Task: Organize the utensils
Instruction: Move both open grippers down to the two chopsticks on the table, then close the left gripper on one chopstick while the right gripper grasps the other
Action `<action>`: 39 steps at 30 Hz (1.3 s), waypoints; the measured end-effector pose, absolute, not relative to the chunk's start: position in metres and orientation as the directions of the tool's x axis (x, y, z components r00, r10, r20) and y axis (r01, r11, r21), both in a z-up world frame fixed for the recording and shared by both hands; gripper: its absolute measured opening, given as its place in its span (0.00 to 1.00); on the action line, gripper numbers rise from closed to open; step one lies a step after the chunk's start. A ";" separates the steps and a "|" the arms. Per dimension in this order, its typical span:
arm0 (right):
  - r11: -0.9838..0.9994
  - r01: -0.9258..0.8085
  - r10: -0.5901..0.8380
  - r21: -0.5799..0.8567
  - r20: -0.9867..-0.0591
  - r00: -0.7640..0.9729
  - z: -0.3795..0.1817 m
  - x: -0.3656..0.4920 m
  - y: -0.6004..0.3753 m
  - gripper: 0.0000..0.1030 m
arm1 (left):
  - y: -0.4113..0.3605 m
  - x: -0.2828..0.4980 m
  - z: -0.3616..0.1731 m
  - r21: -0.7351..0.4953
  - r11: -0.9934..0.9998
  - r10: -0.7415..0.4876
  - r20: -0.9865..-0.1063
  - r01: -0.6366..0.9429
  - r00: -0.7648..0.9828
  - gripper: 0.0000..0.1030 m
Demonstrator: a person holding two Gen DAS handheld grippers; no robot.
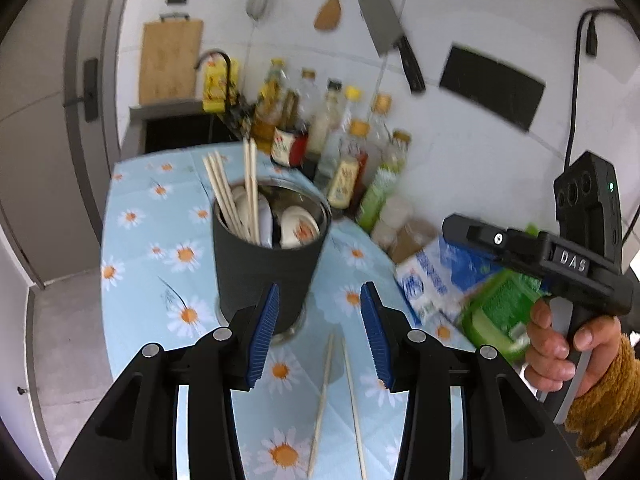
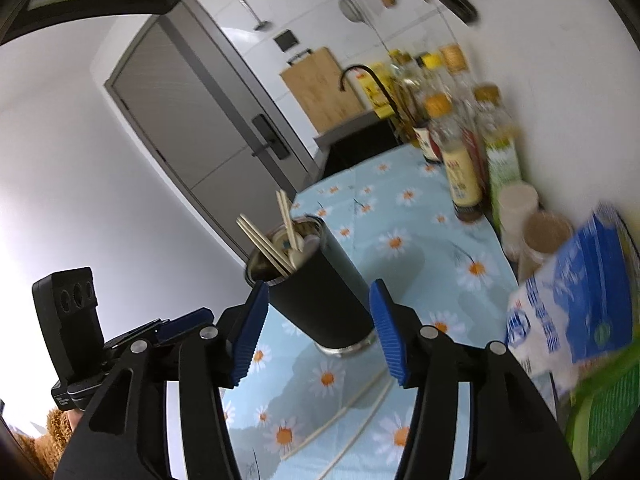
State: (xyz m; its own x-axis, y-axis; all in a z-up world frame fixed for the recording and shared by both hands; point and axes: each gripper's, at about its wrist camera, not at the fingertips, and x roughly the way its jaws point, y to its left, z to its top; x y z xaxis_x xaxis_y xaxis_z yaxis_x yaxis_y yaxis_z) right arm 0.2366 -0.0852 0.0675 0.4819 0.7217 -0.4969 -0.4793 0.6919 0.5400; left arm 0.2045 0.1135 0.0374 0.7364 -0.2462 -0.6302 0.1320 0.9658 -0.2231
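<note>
Left gripper (image 1: 320, 304): jaws apart, blue ribbed pads facing each other, nothing between them. Right gripper (image 2: 318, 308): jaws apart, likewise empty.

Utensil holder (image 1: 266, 264): dark cylindrical cup with a metal rim and base, standing upright on the surface (image 1: 136, 248), which carries a light-blue daisy-print cloth. In the left wrist view it sits just ahead of the left-hand pad, its lower edge partly hidden behind that pad. In the right wrist view it stands ahead of the jaws, appearing in the gap between the two pads but beyond them, not touched.

Contents of holder: several wooden chopsticks (image 1: 236, 196) leaning out over the rim, plus white ceramic spoons (image 1: 298, 226).

Loose pair of chopsticks (image 1: 336, 400) lies flat on the cloth, below and between the left jaws, the two sticks near each other and roughly parallel, slightly spread toward the near end. In the right wrist view the same pair runs diagonally below the jaws, nearer the right-hand pad.

A hand (image 1: 560, 344) in a fuzzy mustard sleeve grips the handle of the right gripper, well to the right of the left jaws.

Beyond the holder: a cluster of condiment bottles (image 1: 344, 148) against the wall. Blue-and-white carton (image 1: 432, 280) and green package (image 1: 496, 316) to the right of the jaws. Frames are motion-blurred.
</note>
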 end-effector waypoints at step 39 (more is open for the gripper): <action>0.724 -0.302 0.690 0.621 -0.643 0.332 -0.023 0.212 -0.123 0.52 | 0.048 0.281 -0.109 -0.124 0.946 -0.171 -0.975 0.300 0.138 0.23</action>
State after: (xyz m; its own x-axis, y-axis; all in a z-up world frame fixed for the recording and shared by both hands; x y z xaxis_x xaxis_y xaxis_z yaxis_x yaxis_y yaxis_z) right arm 0.2123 -0.1233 -0.0225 0.3316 0.6902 -0.6431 -0.3016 0.7235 0.6209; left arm 0.2805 0.0479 -0.1087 0.1384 -0.1714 -0.9754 0.2997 0.9460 -0.1237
